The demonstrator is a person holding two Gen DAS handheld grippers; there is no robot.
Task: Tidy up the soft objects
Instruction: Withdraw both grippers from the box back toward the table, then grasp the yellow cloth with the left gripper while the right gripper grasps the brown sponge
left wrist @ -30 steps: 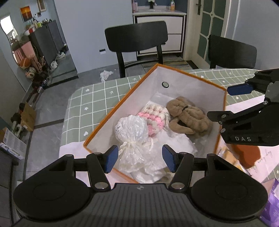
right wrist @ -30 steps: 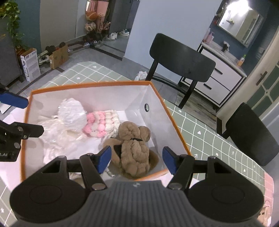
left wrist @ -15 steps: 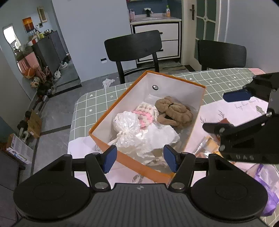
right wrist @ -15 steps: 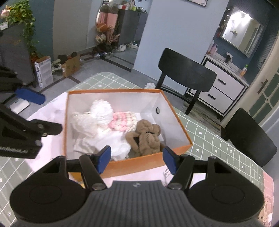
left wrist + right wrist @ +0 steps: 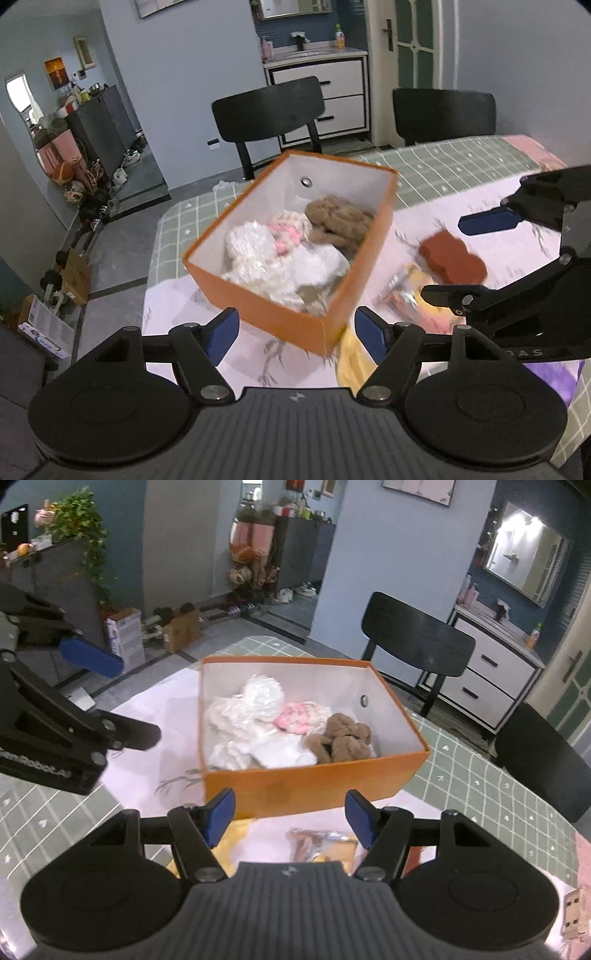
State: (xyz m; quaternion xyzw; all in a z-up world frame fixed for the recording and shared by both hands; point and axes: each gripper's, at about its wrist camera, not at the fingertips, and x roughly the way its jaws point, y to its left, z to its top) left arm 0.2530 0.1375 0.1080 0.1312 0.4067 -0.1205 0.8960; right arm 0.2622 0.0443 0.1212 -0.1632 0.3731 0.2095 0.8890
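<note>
Orange box (image 5: pixel 295 325) is taken as landmark. Left of it, in the right wrist view, the left tool (image 5: pixel 295 332) is seen empty, jaws opening, nothing between them, pitched down toward the box's near wall. Inside the box: white plastic bundle (image 5: pixel 251 243), pink-white knit (image 5: pixel 291 229), brown plush (image 5: pixel 340 221). The step is judged a gap between placements. Right of the box on the table (image 5: pixel 461 177): yellow cloth (image 5: pixel 351 362), packet (image 5: pixel 399 291), rust-red pad (image 5: pixel 450 258). The next move calls for a pick there. The right tool (image 5: pixel 290 816) is held moderately wide, empty, tilted down.
</note>
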